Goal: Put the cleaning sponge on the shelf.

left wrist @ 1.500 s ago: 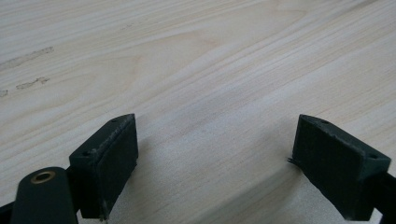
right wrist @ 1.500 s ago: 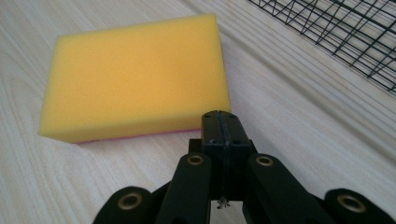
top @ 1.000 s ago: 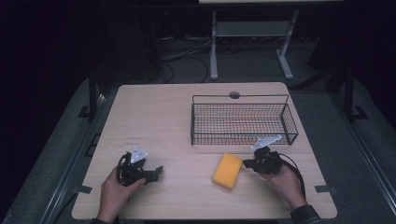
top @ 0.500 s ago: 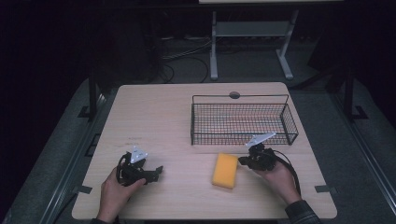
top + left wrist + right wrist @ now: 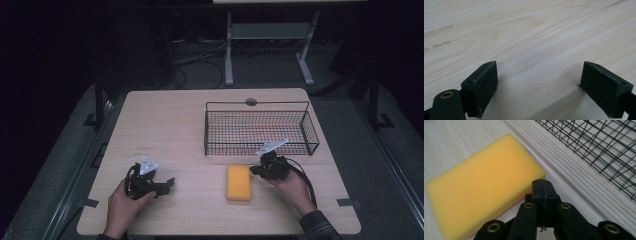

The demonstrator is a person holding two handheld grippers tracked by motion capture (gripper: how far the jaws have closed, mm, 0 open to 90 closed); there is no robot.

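The right gripper (image 5: 543, 188), jaws pressed together and gripping nothing, is sitting just right of the yellow sponge (image 5: 481, 187); unopened, it is risking shoving it. The left gripper (image 5: 546, 85) is gaping wide, empty.

Sponge (image 5: 238, 182) at lower centre of high view: bright yellow; thin pink edge along underside in right gripper view (image 5: 484, 187).
Wire basket (image 5: 260, 129) at right of centre: black square-mesh grid.
Tabletop (image 5: 170, 125): pale beige wood, fine straight grain; few faint grey smudges at upper left of left gripper view.
Both grippers, left (image 5: 167, 184) and right (image 5: 254, 170): black, brass-coloured rivets, light grey top plates.
Sleeve (image 5: 320, 227) at lower right: dark plaid.
Floor around table: dark grey.
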